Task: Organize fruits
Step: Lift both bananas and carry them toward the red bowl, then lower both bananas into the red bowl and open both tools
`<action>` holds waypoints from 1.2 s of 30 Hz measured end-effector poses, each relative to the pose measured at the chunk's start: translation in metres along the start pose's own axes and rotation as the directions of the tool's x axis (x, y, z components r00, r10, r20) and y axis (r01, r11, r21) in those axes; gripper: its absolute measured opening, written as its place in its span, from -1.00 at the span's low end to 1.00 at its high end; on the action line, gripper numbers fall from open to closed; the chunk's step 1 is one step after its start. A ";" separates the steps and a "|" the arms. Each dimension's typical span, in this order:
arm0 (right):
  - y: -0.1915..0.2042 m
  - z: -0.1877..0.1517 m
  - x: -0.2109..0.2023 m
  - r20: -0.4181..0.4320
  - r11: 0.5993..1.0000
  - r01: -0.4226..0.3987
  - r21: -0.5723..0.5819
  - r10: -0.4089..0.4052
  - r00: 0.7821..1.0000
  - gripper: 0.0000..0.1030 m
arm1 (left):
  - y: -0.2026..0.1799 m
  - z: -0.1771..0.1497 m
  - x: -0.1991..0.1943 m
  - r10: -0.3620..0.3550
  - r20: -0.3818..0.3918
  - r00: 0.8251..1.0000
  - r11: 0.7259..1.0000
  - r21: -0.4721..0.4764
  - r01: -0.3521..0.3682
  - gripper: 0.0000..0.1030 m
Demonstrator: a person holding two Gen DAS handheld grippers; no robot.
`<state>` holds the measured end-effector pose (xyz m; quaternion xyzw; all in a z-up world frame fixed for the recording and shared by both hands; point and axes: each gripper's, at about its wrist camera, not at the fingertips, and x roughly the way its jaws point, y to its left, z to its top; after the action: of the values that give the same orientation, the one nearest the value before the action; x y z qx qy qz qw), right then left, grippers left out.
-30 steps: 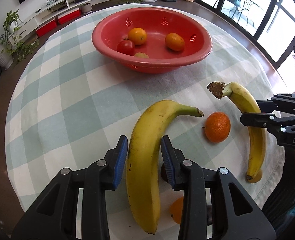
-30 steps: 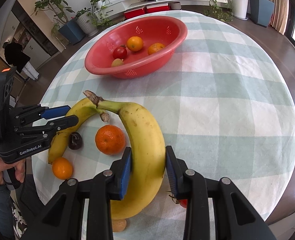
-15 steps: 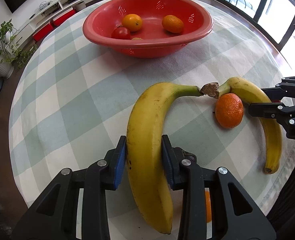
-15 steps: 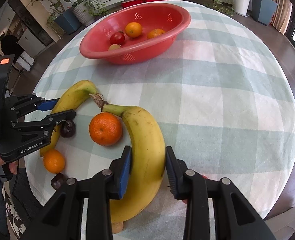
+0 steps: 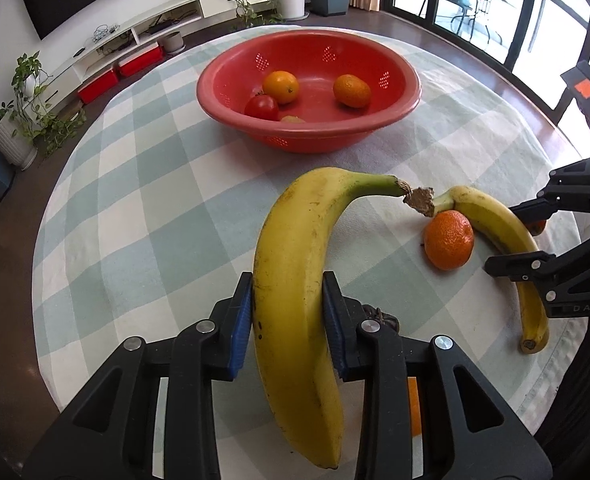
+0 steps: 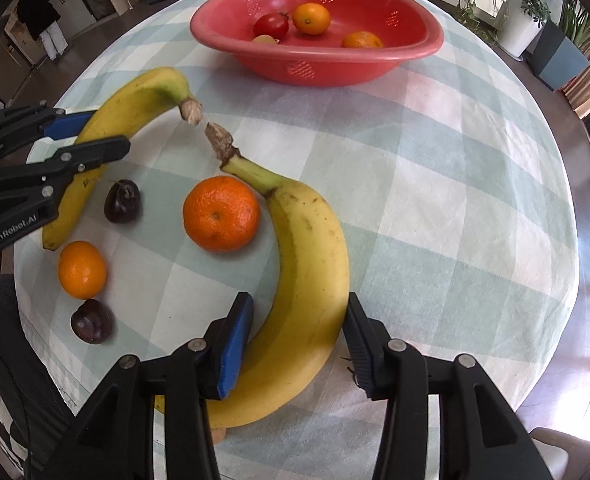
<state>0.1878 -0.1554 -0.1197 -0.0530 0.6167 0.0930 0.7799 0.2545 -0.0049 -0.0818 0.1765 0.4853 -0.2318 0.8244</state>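
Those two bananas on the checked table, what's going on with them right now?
A person holds a gripper in each hand. The left gripper is shut on one banana. The right gripper is opening around the other banana, which lies on the tablecloth, its pads no longer pressing it. Their stem ends nearly meet beside a loose orange. The red bowl already holds some fruit.

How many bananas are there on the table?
2. One banana is clamped in the left gripper. The other banana lies between the right gripper's opening jaws, beside a big orange. I see none hidden.
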 end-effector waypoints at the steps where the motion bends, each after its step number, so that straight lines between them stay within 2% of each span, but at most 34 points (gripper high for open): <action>1: -0.001 0.000 0.000 0.003 1.000 0.000 0.004 0.000 1.000 -0.13 | 0.002 0.000 -0.003 -0.004 0.008 1.000 1.000 -0.008 0.004 -0.42; 2: -0.003 0.001 -0.001 0.012 1.000 -0.003 0.017 0.003 1.000 -0.23 | 0.003 -0.001 -0.005 -0.010 0.015 1.000 1.000 -0.016 0.010 -0.42; 4: -0.008 0.000 -0.002 0.034 0.999 -0.024 0.041 0.023 0.999 -0.30 | 0.008 -0.002 -0.010 -0.029 0.035 0.999 0.999 -0.042 0.031 -0.42; 14: -0.027 -0.016 -0.018 0.131 0.993 -0.060 0.103 0.046 0.990 -0.32 | 0.032 -0.015 -0.034 -0.086 0.117 0.989 0.984 -0.149 0.103 -0.42; 21: -0.045 -0.017 -0.056 0.241 0.976 -0.145 0.166 0.102 0.965 -0.32 | 0.039 -0.008 -0.060 -0.117 0.183 0.976 0.972 -0.180 0.151 -0.42; 25: -0.061 -0.003 -0.079 0.316 0.965 -0.181 0.189 0.114 0.942 -0.32 | 0.042 0.008 -0.077 -0.155 0.227 0.962 0.958 -0.202 0.202 -0.42; 29: -0.078 0.021 -0.101 0.375 0.956 -0.207 0.209 0.117 0.919 -0.32 | 0.040 0.036 -0.087 -0.146 0.251 0.957 0.962 -0.191 0.197 -0.42; 33: -0.087 0.052 -0.113 0.411 0.954 -0.234 0.189 0.140 0.901 -0.32 | 0.040 0.069 -0.081 -0.164 0.251 0.954 0.957 -0.195 0.216 -0.42; 36: -0.088 0.078 -0.113 0.417 0.959 -0.224 0.172 0.135 0.899 -0.32 | 0.044 0.096 -0.069 -0.171 0.248 0.954 0.949 -0.217 0.227 -0.42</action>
<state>0.2557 -0.2352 0.0056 0.1096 0.4523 0.1063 0.8787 0.3192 -0.0035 0.0267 -0.0035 0.4285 -0.2715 0.8618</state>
